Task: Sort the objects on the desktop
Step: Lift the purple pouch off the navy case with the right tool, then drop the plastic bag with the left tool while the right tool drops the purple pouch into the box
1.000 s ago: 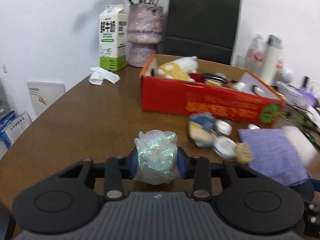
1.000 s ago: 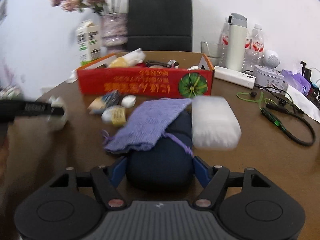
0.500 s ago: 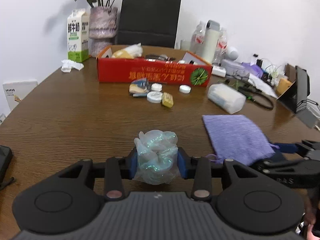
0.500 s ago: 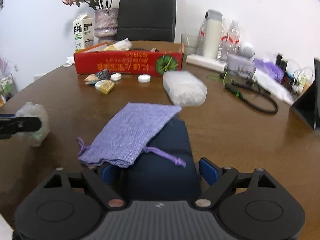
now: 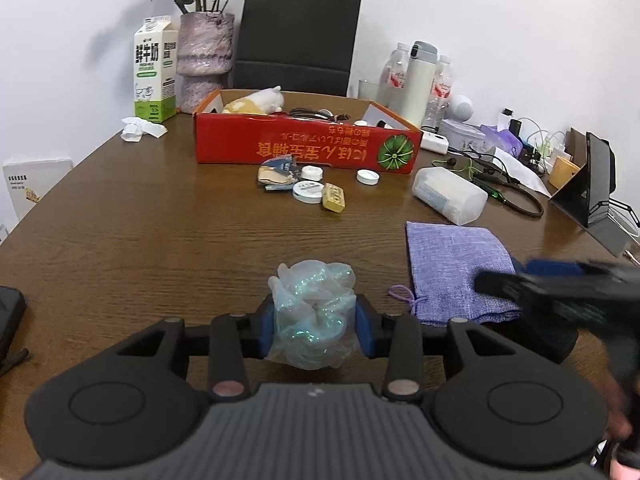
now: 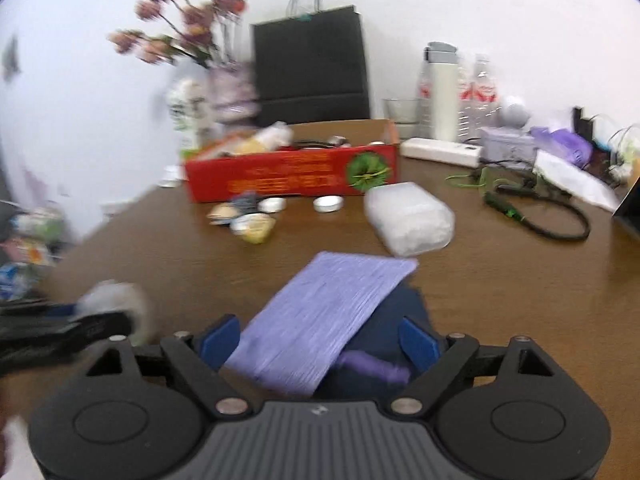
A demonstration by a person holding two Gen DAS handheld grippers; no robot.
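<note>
A plain white wall (image 5: pixel 500 20) stands behind a brown wood-grain table (image 5: pixel 160 240). A black chair (image 5: pixel 296 76), apparently, sits at its far edge, under even light.

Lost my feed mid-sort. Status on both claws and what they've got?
Left claw shut on crinkled plastic wrap. Right claw just opened, astride purple drawstring pouch on dark case, pads clear. Red box ahead, small clutter before it.

right tongs (image 6: pixel 320 340) just opened off dark pouch (image 6: pixel 396 320), left tongs (image 5: pixel 314 316) drawn back from red box (image 5: pixel 304 146)
</note>
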